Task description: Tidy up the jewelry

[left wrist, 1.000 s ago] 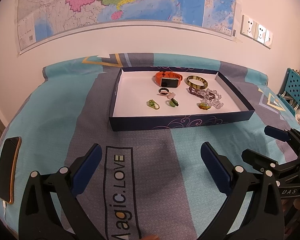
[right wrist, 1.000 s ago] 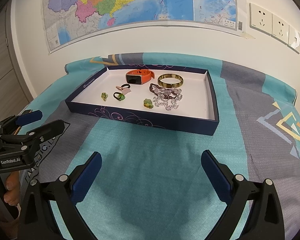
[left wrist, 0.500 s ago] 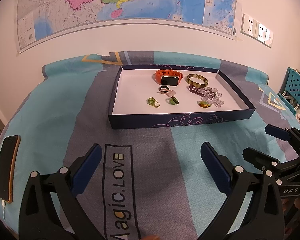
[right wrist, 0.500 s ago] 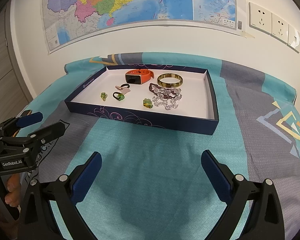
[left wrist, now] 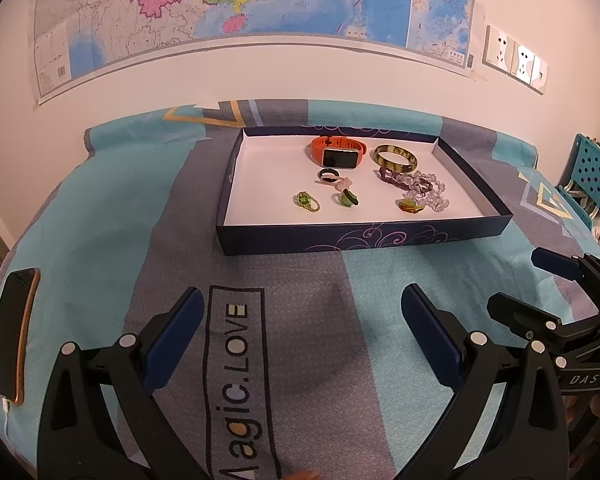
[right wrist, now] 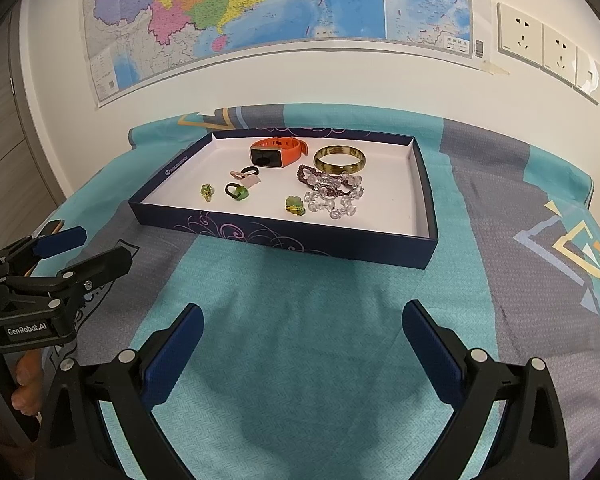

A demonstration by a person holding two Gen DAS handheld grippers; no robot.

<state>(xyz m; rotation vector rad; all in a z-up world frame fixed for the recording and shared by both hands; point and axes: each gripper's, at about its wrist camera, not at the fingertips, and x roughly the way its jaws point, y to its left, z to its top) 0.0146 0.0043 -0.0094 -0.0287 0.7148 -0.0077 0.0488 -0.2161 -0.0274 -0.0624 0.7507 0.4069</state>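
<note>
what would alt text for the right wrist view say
A dark blue tray on a teal and grey cloth holds an orange watch, a gold bangle, bead bracelets and small rings. The open right gripper hangs in front, empty.

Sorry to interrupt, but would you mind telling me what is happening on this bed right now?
A person is holding a pair of tongs in each hand over a patterned bedspread, about to sort jewelry. Both the left tongs and the right tongs are open and empty, short of the dark blue tray. In the tray lie an orange smartwatch, a gold bangle, beaded bracelets and several small rings. Nothing has been picked up yet.
</note>
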